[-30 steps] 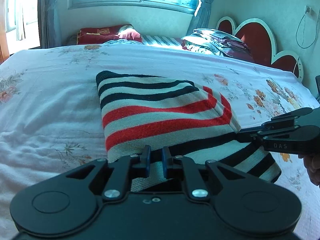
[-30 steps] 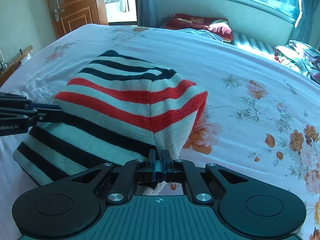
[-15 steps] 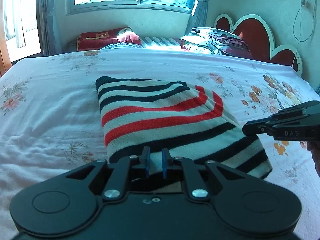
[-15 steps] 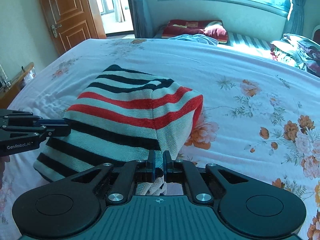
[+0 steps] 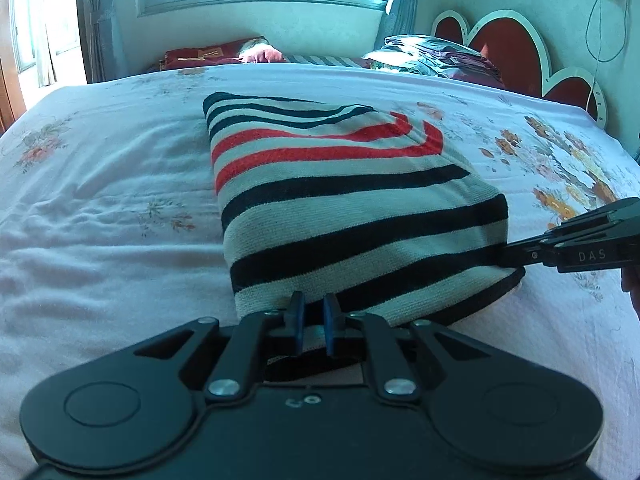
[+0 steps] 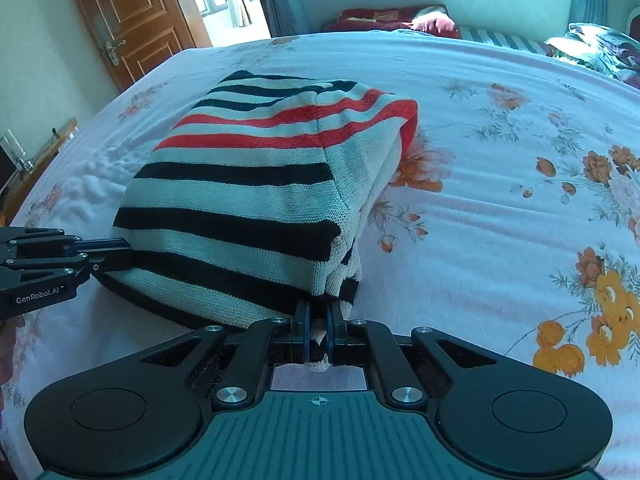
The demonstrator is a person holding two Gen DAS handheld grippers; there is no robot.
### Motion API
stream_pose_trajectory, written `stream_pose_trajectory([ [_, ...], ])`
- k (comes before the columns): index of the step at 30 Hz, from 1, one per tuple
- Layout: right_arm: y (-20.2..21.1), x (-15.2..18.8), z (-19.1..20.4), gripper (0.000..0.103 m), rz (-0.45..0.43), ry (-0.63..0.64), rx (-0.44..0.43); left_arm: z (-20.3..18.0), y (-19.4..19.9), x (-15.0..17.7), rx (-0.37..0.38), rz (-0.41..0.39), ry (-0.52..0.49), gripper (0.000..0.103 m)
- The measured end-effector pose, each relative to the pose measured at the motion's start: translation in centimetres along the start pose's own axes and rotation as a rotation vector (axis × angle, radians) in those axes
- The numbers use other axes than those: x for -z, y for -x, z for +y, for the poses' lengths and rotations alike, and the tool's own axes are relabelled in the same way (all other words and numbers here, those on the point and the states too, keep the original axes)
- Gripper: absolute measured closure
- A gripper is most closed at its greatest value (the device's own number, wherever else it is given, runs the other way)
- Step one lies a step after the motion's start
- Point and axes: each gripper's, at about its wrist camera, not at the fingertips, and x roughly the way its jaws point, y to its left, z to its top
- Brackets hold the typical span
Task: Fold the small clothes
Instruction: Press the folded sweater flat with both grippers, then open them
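A striped knit sweater point(image 5: 344, 192), white with black and red bands, lies folded on the floral bedsheet point(image 5: 100, 208). My left gripper point(image 5: 314, 312) is shut on the sweater's near left corner, cloth pinched between its blue pads. My right gripper point(image 6: 318, 320) is shut on the near right corner, with a bit of white knit hanging below the pads. In the left wrist view the right gripper point(image 5: 504, 254) comes in from the right at the sweater's edge. In the right wrist view the left gripper point(image 6: 124, 254) comes in from the left the same way. The sweater point(image 6: 260, 184) is stretched between both grips.
Folded bedding point(image 5: 432, 56) and a red pillow point(image 5: 224, 52) lie at the far side under the window. A red heart-shaped headboard point(image 5: 516, 52) stands at the right. A wooden door point(image 6: 132, 20) and a low side table point(image 6: 28, 160) stand left of the bed.
Both grippers have pulled the sweater's near edge toward the cameras. The folded-over top layer now covers more of the lower part, and the black bands lie nearer the front.
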Motion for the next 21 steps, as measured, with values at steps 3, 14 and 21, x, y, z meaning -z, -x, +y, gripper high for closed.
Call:
stream_pose_trajectory([
  [3,0.1,0.1,0.1,0.098,-0.008,0.004,0.006,0.0,-0.2,0.1,-0.009,-0.010,0.019,0.092],
  [14,0.6,0.7,1.5,0.098,-0.034,0.024,0.077,-1.7,0.0,0.1,-0.108,-0.022,0.044,0.094],
  [21,2.3,1.5,1.8,0.045,-0.058,0.002,0.122,-3.7,1.2,0.5,-0.170,-0.061,0.083,0.050],
])
